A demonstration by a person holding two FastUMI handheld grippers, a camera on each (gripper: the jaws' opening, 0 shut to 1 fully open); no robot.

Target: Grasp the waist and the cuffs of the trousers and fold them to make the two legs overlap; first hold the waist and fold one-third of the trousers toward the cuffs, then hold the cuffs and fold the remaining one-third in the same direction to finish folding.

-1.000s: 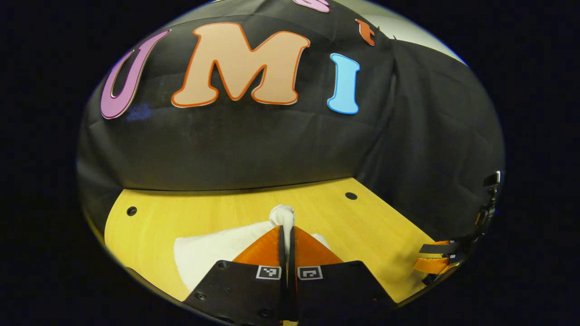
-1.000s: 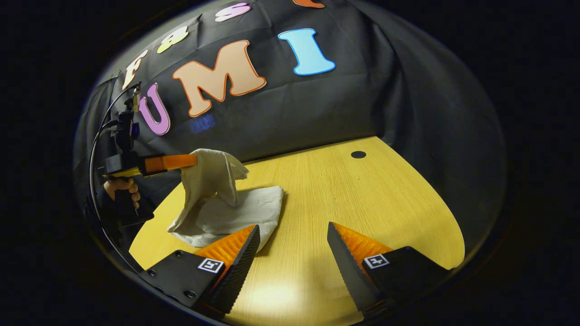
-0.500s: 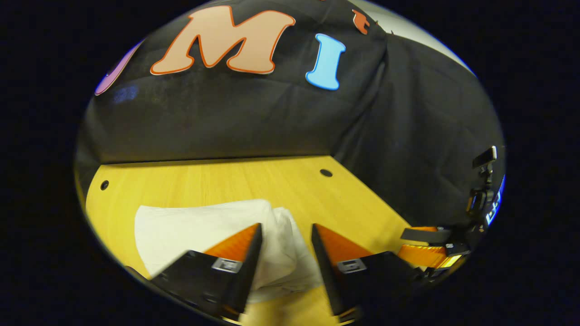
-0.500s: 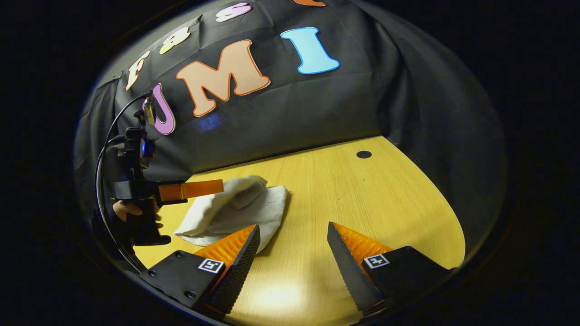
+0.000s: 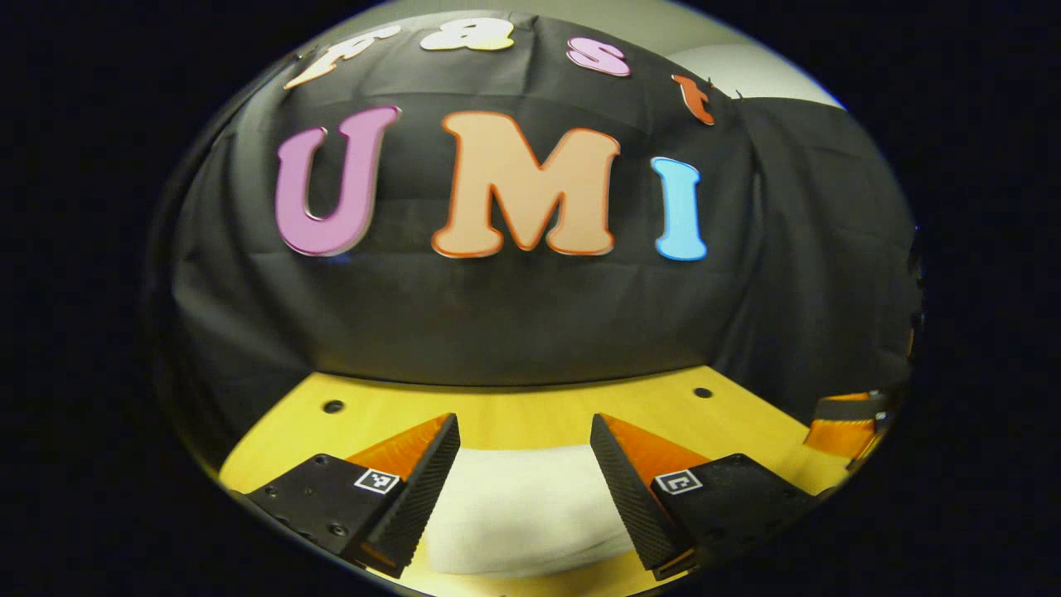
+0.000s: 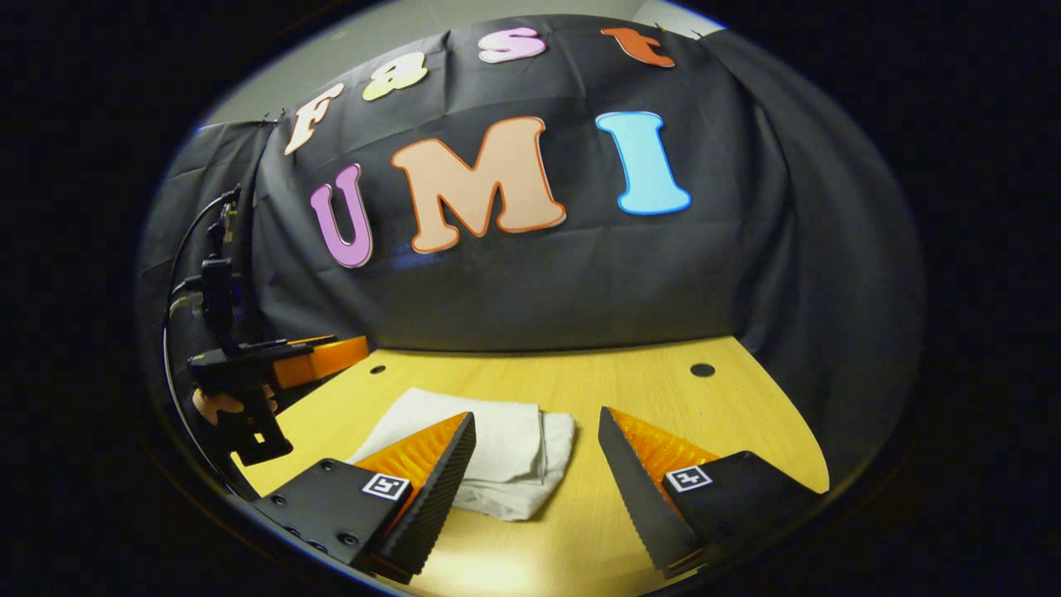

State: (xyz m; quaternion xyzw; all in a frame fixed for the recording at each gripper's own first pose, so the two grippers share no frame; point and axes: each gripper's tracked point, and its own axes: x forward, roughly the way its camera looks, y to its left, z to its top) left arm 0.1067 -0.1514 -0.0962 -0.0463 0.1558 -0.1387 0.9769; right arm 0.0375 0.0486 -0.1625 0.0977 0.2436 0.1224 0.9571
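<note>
The white trousers [image 6: 506, 452] lie folded into a small flat bundle on the yellow wooden table [image 6: 663, 390]. In the right gripper view my right gripper [image 6: 537, 460] stands open just above the bundle's near right part, holding nothing. In the left gripper view the trousers [image 5: 518, 506] lie below and between the fingers of my open left gripper [image 5: 524, 464], which is lifted clear of the cloth. The left gripper [image 6: 319, 361] also shows at the left of the right gripper view, held by a hand [image 6: 220, 404], up off the table. The right gripper [image 5: 845, 419] peeks in at the left gripper view's right edge.
The table has small round holes [image 6: 702, 370] near its back corners. The booth's black cloth wall [image 6: 580, 274] closes the back and right side. A cable [image 6: 178, 265] loops from the left gripper's handle.
The left gripper, shut on a raised part of the trousers a second ago, lowered it, opened and drew back upward. The trousers now lie flat and folded. The right gripper stayed open and tilted up.
</note>
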